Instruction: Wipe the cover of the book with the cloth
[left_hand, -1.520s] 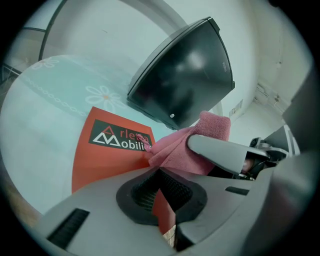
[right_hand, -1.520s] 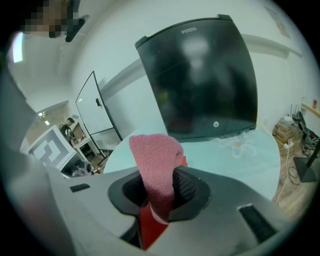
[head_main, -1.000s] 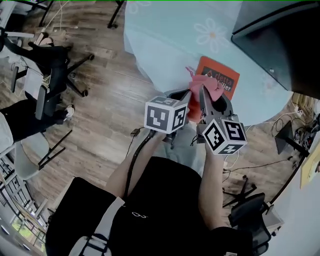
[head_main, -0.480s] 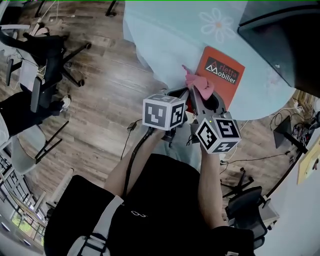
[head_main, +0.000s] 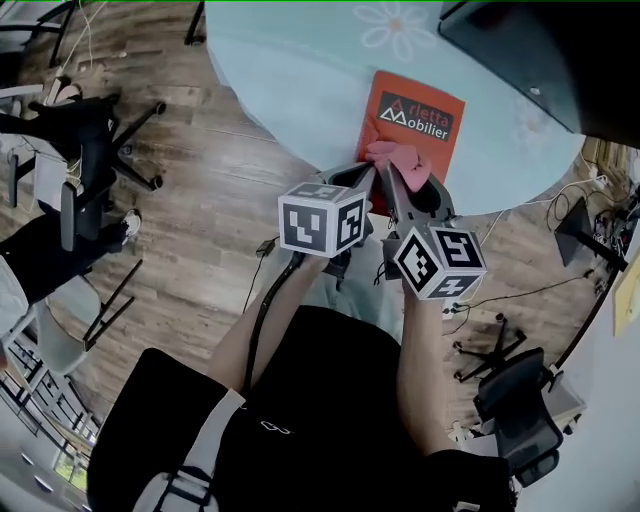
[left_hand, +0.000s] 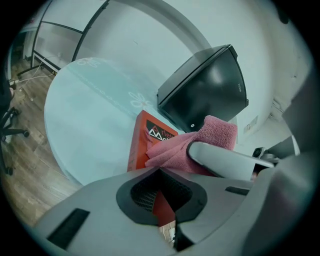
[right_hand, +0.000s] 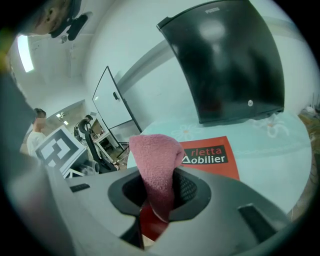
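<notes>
Clamping: right gripper (head_main: 400, 178) jaws pinch pink cloth (head_main: 396, 156) over red book (head_main: 418, 112), tabletop's (head_main: 300, 80) near edge.
Left gripper (head_main: 367, 180): jaws together, empty.

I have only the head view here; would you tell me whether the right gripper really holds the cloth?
Observer: Yes. In the right gripper view, the right gripper is shut on the pink cloth, and a fold stands up above its jaws.
Operator: And the left one?
Observer: The left gripper has its jaws together at the tips. The cloth's edge lies right there, and I cannot tell whether they nip it.
Operator: What is the dark shape past the book?
Observer: Beyond the red book, a black curved shell stands up from the table, apart from the book.
</notes>
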